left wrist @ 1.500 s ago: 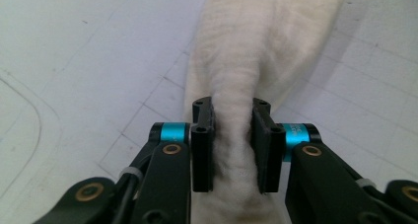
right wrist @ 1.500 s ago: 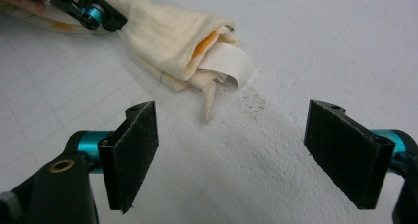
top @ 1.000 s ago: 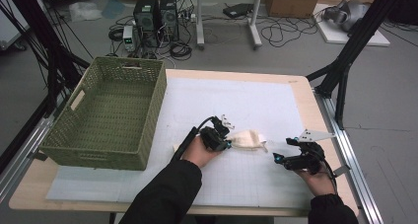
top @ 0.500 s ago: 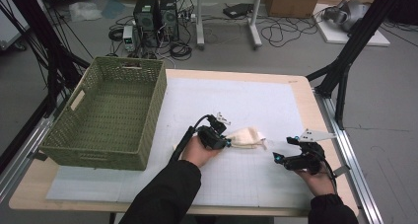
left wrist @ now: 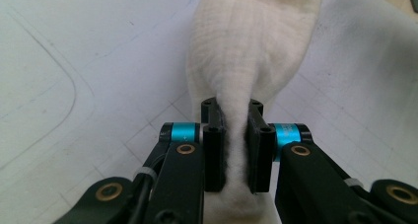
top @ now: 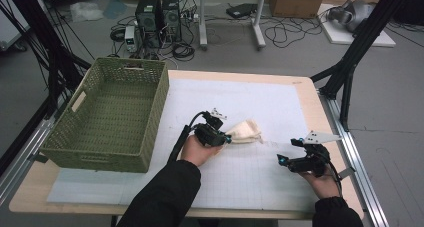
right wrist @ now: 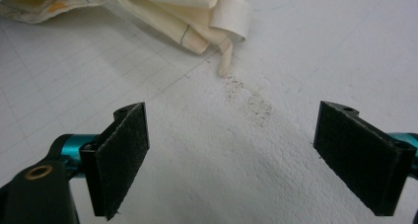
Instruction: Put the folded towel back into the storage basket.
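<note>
A cream cloth bundle point(top: 245, 131) lies on the white mat near the table's middle. My left gripper point(top: 227, 139) is shut on its near end. In the left gripper view the cloth point(left wrist: 251, 46) is pinched into a narrow fold between the two black pads point(left wrist: 214, 152), and my left gripper point(left wrist: 235, 157) points along it. My right gripper point(top: 281, 160) rests near the front right of the mat, apart from the cloth. In the right gripper view my right gripper point(right wrist: 231, 155) stands open with nothing between its jaws, and the cloth point(right wrist: 162, 12) with a white tag lies farther off.
A green woven basket point(top: 157, 107) stands on the left of the table, with nothing in it. The white gridded mat point(top: 280, 102) covers most of the tabletop. A dark speckled smudge point(right wrist: 249, 98) marks the mat ahead of my right gripper. Black frame legs stand at the right.
My left gripper with the cloth's end has shifted slightly; the cloth looks a little more gathered. My right gripper has kept still.
</note>
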### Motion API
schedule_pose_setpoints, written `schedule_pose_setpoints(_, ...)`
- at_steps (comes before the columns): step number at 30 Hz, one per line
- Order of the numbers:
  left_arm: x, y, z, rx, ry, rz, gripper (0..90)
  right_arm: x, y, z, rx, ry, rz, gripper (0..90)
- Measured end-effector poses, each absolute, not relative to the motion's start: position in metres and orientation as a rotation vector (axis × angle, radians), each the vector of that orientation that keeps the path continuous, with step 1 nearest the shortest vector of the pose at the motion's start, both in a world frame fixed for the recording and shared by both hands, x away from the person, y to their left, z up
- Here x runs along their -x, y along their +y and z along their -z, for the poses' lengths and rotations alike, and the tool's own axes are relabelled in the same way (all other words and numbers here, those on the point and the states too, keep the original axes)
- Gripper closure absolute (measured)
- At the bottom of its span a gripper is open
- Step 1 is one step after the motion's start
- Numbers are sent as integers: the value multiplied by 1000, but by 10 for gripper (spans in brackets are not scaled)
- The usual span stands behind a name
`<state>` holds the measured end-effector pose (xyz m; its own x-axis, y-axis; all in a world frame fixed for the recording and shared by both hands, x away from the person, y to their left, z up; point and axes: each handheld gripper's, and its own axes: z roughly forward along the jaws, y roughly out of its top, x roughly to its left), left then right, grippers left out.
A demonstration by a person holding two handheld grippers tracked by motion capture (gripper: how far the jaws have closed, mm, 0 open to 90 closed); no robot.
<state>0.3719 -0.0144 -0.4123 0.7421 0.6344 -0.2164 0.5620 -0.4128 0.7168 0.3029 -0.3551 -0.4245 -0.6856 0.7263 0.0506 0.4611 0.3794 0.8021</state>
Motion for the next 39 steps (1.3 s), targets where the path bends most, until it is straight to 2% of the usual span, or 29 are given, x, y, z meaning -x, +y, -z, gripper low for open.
schedule_pose_setpoints(10,-375,-5,409,-2056,933,-67,806,-303,-356,424,-1044,2326,-1220,127)
schedule_pose_setpoints(24,-379,25,392,-1873,999,57,806,-303,-356,423,-1036,2323,-1223,125)
schedule_pose_setpoints(39,-378,51,369,-1806,1077,-14,809,-303,-355,424,-1029,2327,-1217,125)
